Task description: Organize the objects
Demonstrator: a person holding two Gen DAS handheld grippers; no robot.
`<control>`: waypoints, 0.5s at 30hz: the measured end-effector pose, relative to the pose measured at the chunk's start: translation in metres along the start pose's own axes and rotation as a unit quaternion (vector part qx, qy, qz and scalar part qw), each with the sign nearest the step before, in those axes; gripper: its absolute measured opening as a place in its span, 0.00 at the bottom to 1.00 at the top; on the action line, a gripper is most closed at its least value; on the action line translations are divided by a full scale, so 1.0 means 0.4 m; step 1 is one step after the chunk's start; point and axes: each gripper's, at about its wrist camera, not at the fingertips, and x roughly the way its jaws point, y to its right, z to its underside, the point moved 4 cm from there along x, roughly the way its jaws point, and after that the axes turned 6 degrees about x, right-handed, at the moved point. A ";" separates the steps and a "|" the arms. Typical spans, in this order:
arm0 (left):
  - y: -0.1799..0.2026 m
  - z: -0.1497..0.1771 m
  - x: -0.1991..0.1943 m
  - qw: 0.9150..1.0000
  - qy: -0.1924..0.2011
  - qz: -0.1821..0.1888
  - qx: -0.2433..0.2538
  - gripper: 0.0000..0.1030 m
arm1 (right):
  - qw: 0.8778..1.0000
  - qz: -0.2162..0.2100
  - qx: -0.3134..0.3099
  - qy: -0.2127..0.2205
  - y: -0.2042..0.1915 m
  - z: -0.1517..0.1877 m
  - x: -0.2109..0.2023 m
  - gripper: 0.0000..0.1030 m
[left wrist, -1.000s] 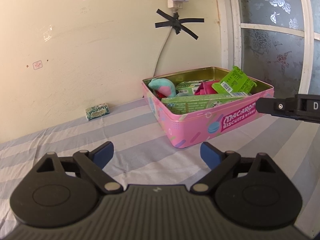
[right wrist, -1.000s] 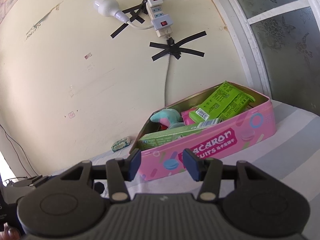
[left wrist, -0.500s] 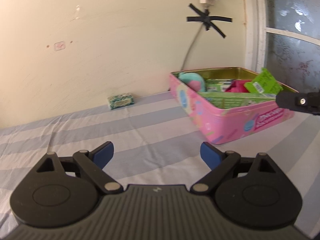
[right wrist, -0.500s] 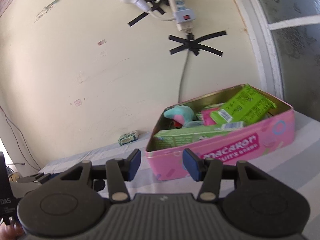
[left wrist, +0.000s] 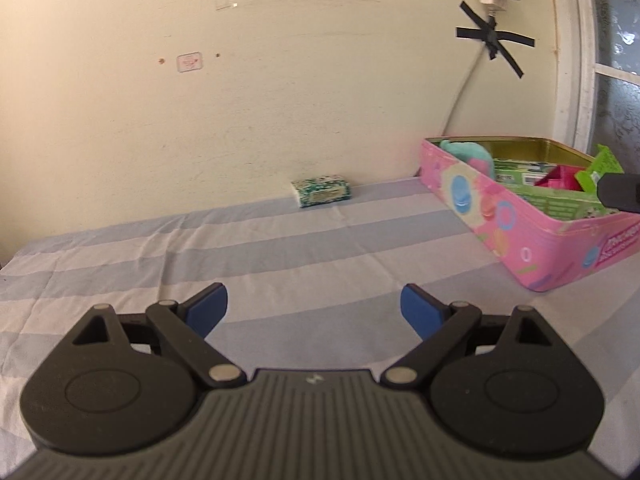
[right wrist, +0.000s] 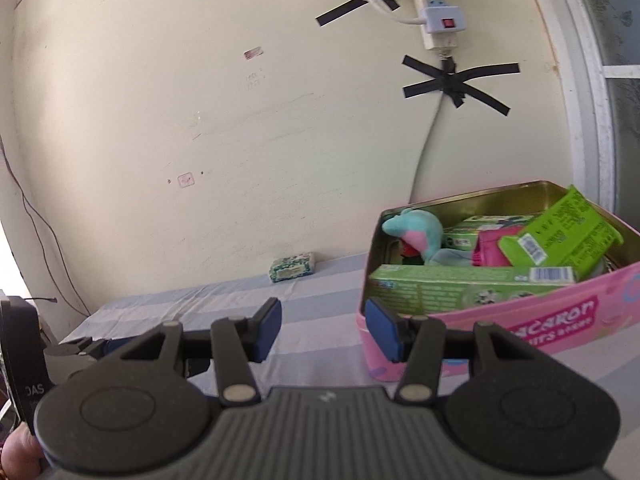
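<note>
A pink macaron biscuit tin (left wrist: 532,256) stands open on the striped cloth at the right; it also shows in the right wrist view (right wrist: 520,332). It holds green boxes (right wrist: 460,286), a green packet (right wrist: 560,236), a pink item and a teal plush toy (right wrist: 416,232). A small green-patterned box (left wrist: 321,192) lies by the wall, alone; the right wrist view shows it too (right wrist: 293,266). My left gripper (left wrist: 314,314) is open and empty over the cloth. My right gripper (right wrist: 322,330) is open and empty, just left of the tin.
The cream wall runs close behind the table. A cable (right wrist: 428,148) hangs down behind the tin from a taped power strip (right wrist: 438,20). A window frame (left wrist: 576,80) stands at the right. The right gripper's tip (left wrist: 620,198) pokes in over the tin.
Both views have swung left. The tin has slid toward the right of each view and the small box has come nearer the centre. Both grippers stay open.
</note>
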 end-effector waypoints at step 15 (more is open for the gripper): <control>-0.171 0.040 0.065 0.997 -0.033 -0.055 -0.041 0.92 | 0.997 -0.039 -0.035 -0.058 -0.124 0.004 0.165 0.47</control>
